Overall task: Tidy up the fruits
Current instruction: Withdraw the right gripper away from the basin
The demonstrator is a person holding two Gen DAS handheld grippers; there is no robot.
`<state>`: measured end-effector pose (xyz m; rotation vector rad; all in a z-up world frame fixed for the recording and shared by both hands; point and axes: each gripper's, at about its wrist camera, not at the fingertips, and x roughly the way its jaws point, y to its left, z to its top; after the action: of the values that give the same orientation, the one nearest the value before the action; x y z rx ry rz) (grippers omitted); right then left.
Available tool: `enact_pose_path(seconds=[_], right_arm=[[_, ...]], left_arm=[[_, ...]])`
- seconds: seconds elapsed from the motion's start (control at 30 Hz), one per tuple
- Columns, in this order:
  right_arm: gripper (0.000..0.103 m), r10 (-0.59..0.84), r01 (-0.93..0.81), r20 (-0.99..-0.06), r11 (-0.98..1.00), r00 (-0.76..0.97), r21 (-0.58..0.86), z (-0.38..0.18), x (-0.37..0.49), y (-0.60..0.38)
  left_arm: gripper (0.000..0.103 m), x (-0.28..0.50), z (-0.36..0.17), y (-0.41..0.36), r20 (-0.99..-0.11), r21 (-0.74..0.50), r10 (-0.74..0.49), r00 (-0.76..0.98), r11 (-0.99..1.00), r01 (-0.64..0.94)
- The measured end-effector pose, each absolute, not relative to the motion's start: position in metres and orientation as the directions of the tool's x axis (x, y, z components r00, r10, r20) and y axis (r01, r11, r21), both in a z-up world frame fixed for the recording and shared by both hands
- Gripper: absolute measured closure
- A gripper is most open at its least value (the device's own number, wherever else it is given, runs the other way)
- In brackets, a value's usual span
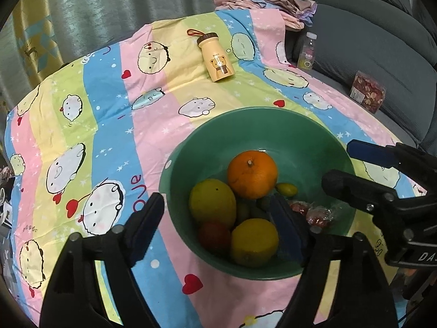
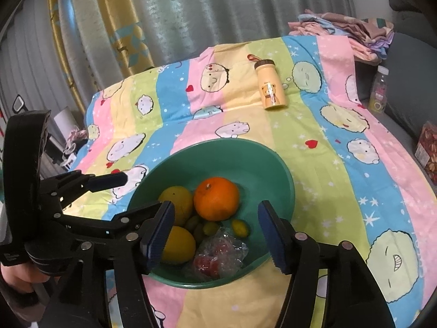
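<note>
Green bowl [image 1: 314, 128] on striped cartoon cloth [image 1: 109, 125], holding orange [image 1: 252, 173], three yellow citrus, small green fruits, kumquat [image 2: 240, 227], red fruit in clear wrap [image 2: 218, 257]; left gripper [image 1: 218, 218] and right gripper [image 2: 215, 233] both spread apart, empty, over the bowl

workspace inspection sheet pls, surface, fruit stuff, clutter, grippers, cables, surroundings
surface: striped cartoon-print sheet covers it.
job's things: green bowl holds an orange, yellow fruits, small green fruits, a red fruit and a plastic bag of red fruit.
clutter: cream flask lying on the sheet.
grippers: left gripper open astride the bowl's near-left rim; right gripper open over the bowl; nothing held.
cables: nothing seen.
surroundings: curtain, folded cloths, grey sofa with a clear bottle and a snack box.
</note>
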<state>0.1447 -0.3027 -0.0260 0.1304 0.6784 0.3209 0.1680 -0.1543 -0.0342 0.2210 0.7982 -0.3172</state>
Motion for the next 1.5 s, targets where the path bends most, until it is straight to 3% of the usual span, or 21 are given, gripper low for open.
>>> enact_pose_path(seconds=[0.17,0.27,0.4,0.47,0.8,0.97,1.13,1.5], right_arm=[[0.023,0.317,-0.236,-0.591,0.948,0.742,0.213,-0.017,0.139,-0.305],[0.019,0.306,-0.23,-0.6,0.952,0.74,0.202,-0.012,0.136,-0.306],[0.015,0.294,-0.234,-0.606,0.956,0.74,0.177,-0.004,0.129,-0.305],[0.014,0.29,-0.237,-0.607,0.957,0.74,0.168,0.0,0.125,-0.307],[0.013,0.29,-0.253,-0.592,0.956,0.752,0.148,0.024,0.105,-0.313],[0.013,0.29,-0.267,-0.591,0.955,0.752,0.13,0.034,0.095,-0.311],[0.013,0.298,-0.288,-0.587,0.951,0.753,0.113,0.045,0.087,-0.308],[0.013,0.314,-0.32,-0.575,0.943,0.756,0.095,0.059,0.081,-0.302]], left_arm=[[0.02,0.161,-0.025,-0.151,-0.72,0.071,-0.192,0.667,0.936,0.345],[0.011,0.157,-0.018,-0.148,-0.709,0.068,-0.191,0.679,0.94,0.335],[0.008,0.15,-0.007,-0.144,-0.699,0.049,-0.198,0.687,0.945,0.322],[0.0,0.146,-0.003,-0.144,-0.695,0.048,-0.193,0.692,0.949,0.313],[0.001,0.131,0.023,-0.142,-0.688,0.053,-0.148,0.71,0.966,0.252],[0.001,0.122,0.039,-0.135,-0.677,-0.073,-0.243,0.695,0.961,0.265],[0.001,0.119,0.048,-0.138,-0.697,-0.021,-0.149,0.702,0.982,0.188],[0.001,0.113,0.065,-0.143,-0.676,-0.01,-0.167,0.718,0.976,0.218]])
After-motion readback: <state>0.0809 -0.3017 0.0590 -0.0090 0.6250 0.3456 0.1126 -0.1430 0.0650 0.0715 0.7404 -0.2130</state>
